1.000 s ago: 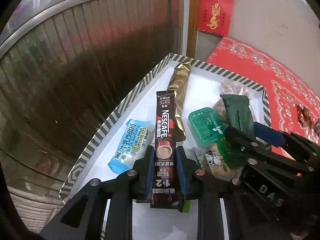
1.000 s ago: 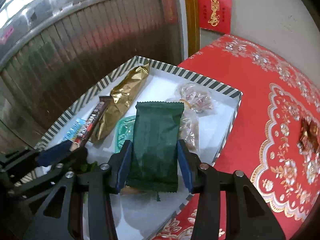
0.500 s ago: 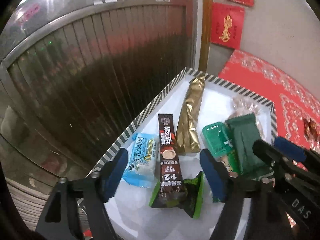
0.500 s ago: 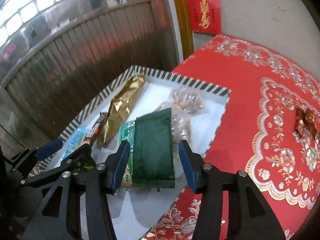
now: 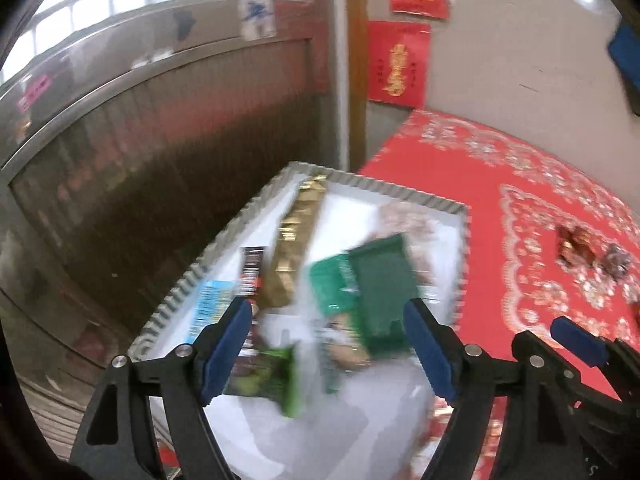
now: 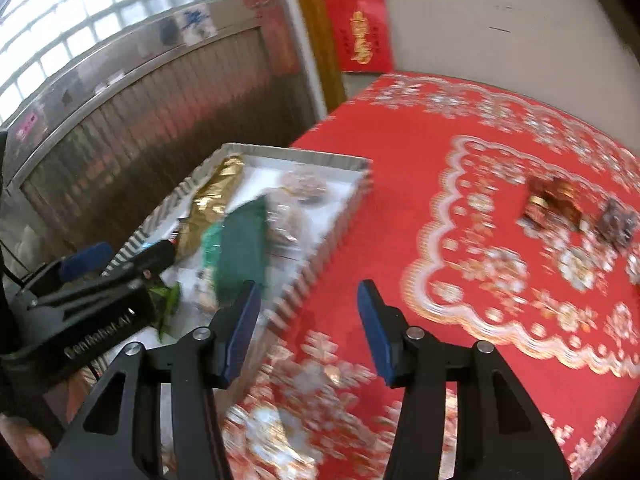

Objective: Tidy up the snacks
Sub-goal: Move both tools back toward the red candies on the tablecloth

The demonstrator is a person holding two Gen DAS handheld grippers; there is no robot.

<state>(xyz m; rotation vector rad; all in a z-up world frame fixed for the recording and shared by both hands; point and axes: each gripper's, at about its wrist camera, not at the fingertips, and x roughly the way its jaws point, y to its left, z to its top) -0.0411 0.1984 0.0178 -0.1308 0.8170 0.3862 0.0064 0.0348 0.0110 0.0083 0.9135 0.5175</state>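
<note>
A white tray with a striped rim [image 5: 180, 292] [image 6: 316, 272] holds the snacks. In it lie a gold packet [image 5: 296, 248] [image 6: 212, 204], a dark green packet [image 5: 380, 280] [image 6: 240, 248], a Nescafe stick [image 5: 251, 276], a pale blue packet [image 5: 208, 312] and a bright green packet [image 5: 272, 376]. My left gripper [image 5: 326, 320] hangs above them, its jaws opening, nothing between them. My right gripper [image 6: 309, 296] is open and holds nothing, above the tray's right rim and the red cloth. Both views are blurred by motion.
A red patterned tablecloth [image 6: 400, 160] [image 5: 480, 184] covers the table right of the tray. Red-brown wrapped sweets [image 6: 554, 204] [image 5: 576, 244] and a dark one [image 6: 616, 224] lie on it. A ribbed metal shutter [image 5: 140, 160] runs along the left.
The left gripper let go of the Nescafe stick and the right one released the dark green packet; both lie in the tray. Both grippers drew back and up, the right one swinging rightward over the cloth.
</note>
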